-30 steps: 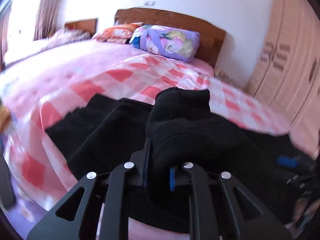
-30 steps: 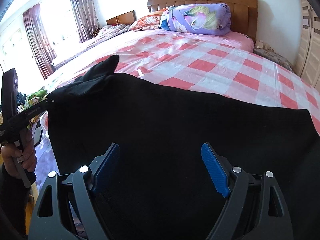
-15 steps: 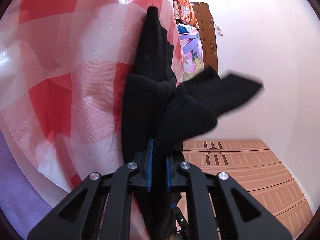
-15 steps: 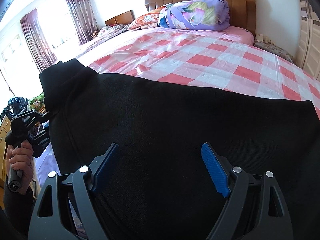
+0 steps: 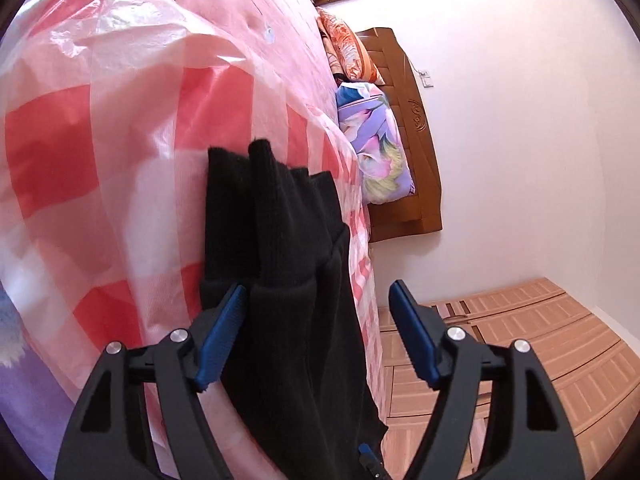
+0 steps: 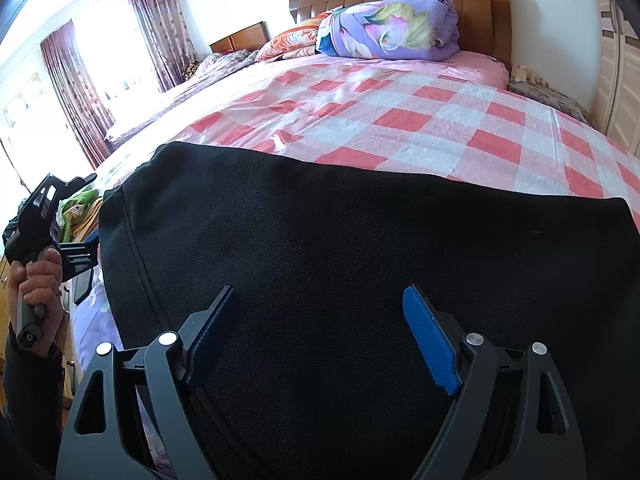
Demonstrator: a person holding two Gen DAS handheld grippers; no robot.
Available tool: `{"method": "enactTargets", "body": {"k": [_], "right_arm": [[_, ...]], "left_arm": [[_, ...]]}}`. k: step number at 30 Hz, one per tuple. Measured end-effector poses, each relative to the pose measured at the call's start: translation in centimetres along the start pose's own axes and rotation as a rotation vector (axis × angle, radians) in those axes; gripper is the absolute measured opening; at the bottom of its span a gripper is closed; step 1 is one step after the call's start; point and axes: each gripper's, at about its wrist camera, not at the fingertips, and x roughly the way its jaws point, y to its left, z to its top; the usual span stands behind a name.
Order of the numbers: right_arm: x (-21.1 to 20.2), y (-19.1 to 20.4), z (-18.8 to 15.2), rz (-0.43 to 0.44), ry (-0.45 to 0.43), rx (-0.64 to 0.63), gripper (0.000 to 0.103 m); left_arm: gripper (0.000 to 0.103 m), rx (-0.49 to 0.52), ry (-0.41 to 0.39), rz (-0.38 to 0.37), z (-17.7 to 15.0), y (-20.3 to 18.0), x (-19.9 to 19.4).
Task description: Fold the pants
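Pants (image 6: 360,280) now lie flat across the bed's (image 6: 440,112) near edge, cuffs just released as the left gripper's (image 5: 316,340) jaws spread apart, cloth loose between them; right gripper (image 6: 320,340) hovers wide open above; first fold looks placed.

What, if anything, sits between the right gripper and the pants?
Nothing visible. The right gripper hangs open directly over the black pants, which lie spread on the checkered bed cover. Only bare fabric shows between its blue pads.

Left gripper (image 5: 316,334) jaws, just opened, straddle black pants (image 5: 280,240).
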Motion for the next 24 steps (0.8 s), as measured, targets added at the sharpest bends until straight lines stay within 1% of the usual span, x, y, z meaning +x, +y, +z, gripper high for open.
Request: {"method": "enactTargets", "body": {"k": [1, 2, 3, 6, 8, 9, 11, 12, 13, 14, 15, 17, 18, 19, 20, 21, 22, 24], "right_arm": [[0.0, 0.0, 0.0, 0.000, 0.000, 0.000, 0.082], [0.0, 0.0, 0.0, 0.002, 0.000, 0.002, 0.082], [0.0, 0.0, 0.0, 0.002, 0.000, 0.002, 0.082], [-0.2, 0.1, 0.0, 0.008, -0.008, 0.001, 0.082], [-0.7, 0.5, -0.2, -0.008, -0.020, -0.006, 0.082], [-1.2, 1.2, -0.3, -0.012, -0.029, -0.030, 0.082], [-2.2, 2.9, -0.7, 0.021, -0.036, -0.098, 0.082], [-2.6, 4.0, -1.0, 0.039, -0.032, -0.135, 0.082], [-2.9, 4.7, -1.4, 0.058, -0.026, -0.162, 0.082], [-3.2, 5.8, -1.9, 0.091, -0.016, -0.196, 0.082], [-3.5, 6.5, -2.5, 0.116, -0.009, -0.221, 0.082], [-3.2, 7.7, -3.7, 0.132, 0.019, -0.250, 0.082], [-2.8, 7.8, -4.0, 0.131, 0.040, -0.250, 0.082], [-2.0, 7.9, -4.6, 0.124, 0.087, -0.243, 0.083], [-1.6, 8.0, -5.1, 0.116, 0.103, -0.241, 0.083], [-2.0, 8.3, -5.5, 0.108, 0.079, -0.263, 0.083], [-2.2, 8.6, -5.9, 0.099, 0.086, -0.284, 0.083], [-2.8, 8.6, -6.1, 0.095, 0.099, -0.300, 0.082]], "left_arm": [[0.039, 0.016, -0.006, 0.006, 0.1, -0.1, 0.0], [0.028, 0.061, -0.003, 0.043, 0.1, -0.6, 0.1], [0.022, 0.091, 0.001, 0.070, 0.0, -0.9, 0.3], [0.021, 0.130, 0.004, 0.152, -0.8, 0.0, 0.0], [0.021, 0.133, -0.001, 0.155, -1.0, 1.4, -1.6], [0.021, 0.142, -0.004, 0.157, -1.0, 1.3, -2.0], [0.022, 0.182, -0.012, 0.149, -1.0, 0.4, -2.4], [0.030, 0.197, -0.021, 0.150, -1.1, -0.1, -2.7], [0.050, 0.221, -0.038, 0.164, -1.4, -0.7, -3.1], [0.058, 0.241, -0.055, 0.178, -1.5, -1.2, -3.1], [0.062, 0.276, -0.075, 0.194, -1.8, -2.1, -3.7], [0.065, 0.405, -0.084, 0.207, -4.0, -4.7, -4.3], [0.066, 0.474, -0.079, 0.217, -5.2, -5.9, -3.9], [0.066, 0.574, -0.064, 0.231, -7.0, -7.6, -2.8], [0.066, 0.648, -0.042, 0.245, -8.5, -8.4, -1.9], [0.066, 0.716, -0.015, 0.262, -10.2, -9.0, -1.1], [0.066, 0.786, 0.017, 0.282, -12.1, -9.5, 0.3], [0.066, 0.866, 0.076, 0.312, -14.9, -9.4, 2.4]]}}
